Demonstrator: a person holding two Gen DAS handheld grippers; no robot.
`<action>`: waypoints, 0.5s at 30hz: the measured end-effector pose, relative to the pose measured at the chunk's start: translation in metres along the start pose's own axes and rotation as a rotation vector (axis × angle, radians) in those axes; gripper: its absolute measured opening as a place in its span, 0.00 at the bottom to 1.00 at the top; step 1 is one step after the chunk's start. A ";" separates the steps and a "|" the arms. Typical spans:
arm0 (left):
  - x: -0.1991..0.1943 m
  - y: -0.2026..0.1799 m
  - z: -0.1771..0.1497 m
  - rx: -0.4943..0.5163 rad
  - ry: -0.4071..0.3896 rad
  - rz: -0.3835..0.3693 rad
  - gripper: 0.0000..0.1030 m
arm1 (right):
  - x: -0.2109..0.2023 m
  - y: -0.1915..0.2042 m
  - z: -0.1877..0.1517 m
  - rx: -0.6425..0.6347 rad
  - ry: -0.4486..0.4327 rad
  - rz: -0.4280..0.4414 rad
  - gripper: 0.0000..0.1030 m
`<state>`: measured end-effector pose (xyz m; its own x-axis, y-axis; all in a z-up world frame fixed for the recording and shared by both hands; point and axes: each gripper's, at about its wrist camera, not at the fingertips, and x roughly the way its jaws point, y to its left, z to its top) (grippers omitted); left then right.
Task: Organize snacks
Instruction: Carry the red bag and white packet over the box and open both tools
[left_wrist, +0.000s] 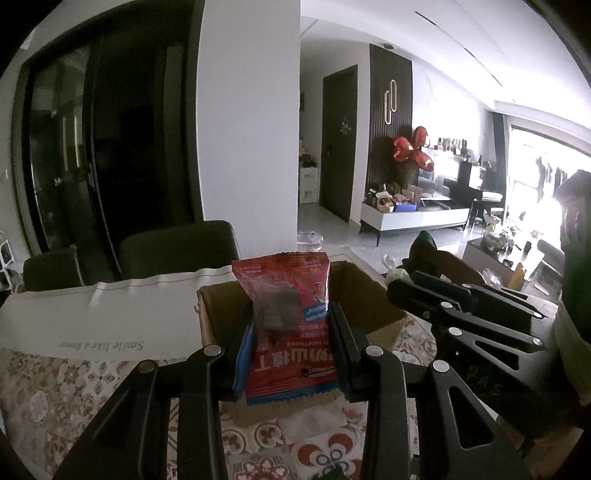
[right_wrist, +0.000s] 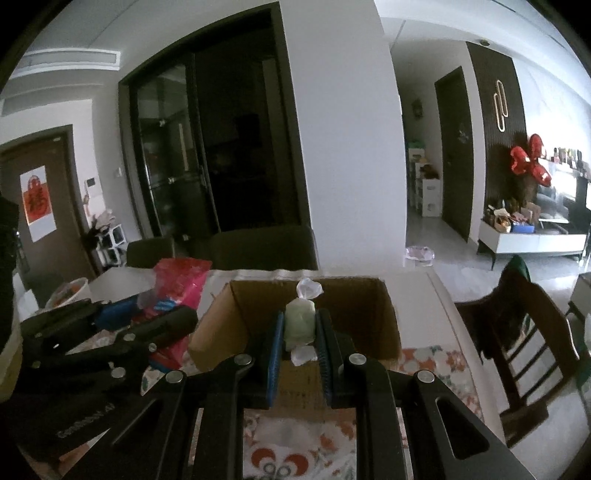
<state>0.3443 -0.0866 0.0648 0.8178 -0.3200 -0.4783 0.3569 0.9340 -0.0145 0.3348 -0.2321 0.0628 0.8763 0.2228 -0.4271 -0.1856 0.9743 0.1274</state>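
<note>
My left gripper (left_wrist: 290, 332) is shut on a red hawthorn snack packet (left_wrist: 291, 347), held upright in front of an open cardboard box (left_wrist: 221, 314) on the table. My right gripper (right_wrist: 300, 328) is shut on a pale green wrapped candy (right_wrist: 300, 325) with clear twisted ends, held over the near side of the same box (right_wrist: 354, 306). The right gripper also shows at the right of the left wrist view (left_wrist: 469, 306). The left gripper with its red packet (right_wrist: 181, 284) shows at the left of the right wrist view. The inside of the box is mostly hidden.
The table has a patterned cloth (left_wrist: 55, 398) and a white lettered strip (left_wrist: 99, 321). Dark chairs (left_wrist: 177, 247) stand behind the table. A wooden chair (right_wrist: 517, 332) stands at the right. A container (right_wrist: 68, 291) sits at the far left of the table.
</note>
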 end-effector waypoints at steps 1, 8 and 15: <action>0.005 0.002 0.003 -0.003 0.008 -0.005 0.35 | 0.005 0.000 0.004 -0.006 0.000 -0.001 0.18; 0.042 0.011 0.017 -0.011 0.076 -0.021 0.35 | 0.034 -0.007 0.017 -0.018 0.031 -0.002 0.18; 0.069 0.016 0.019 -0.023 0.141 -0.031 0.36 | 0.067 -0.020 0.017 -0.006 0.093 -0.007 0.18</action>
<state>0.4153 -0.0965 0.0485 0.7346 -0.3243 -0.5960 0.3692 0.9280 -0.0499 0.4046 -0.2376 0.0471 0.8328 0.2175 -0.5091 -0.1826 0.9761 0.1183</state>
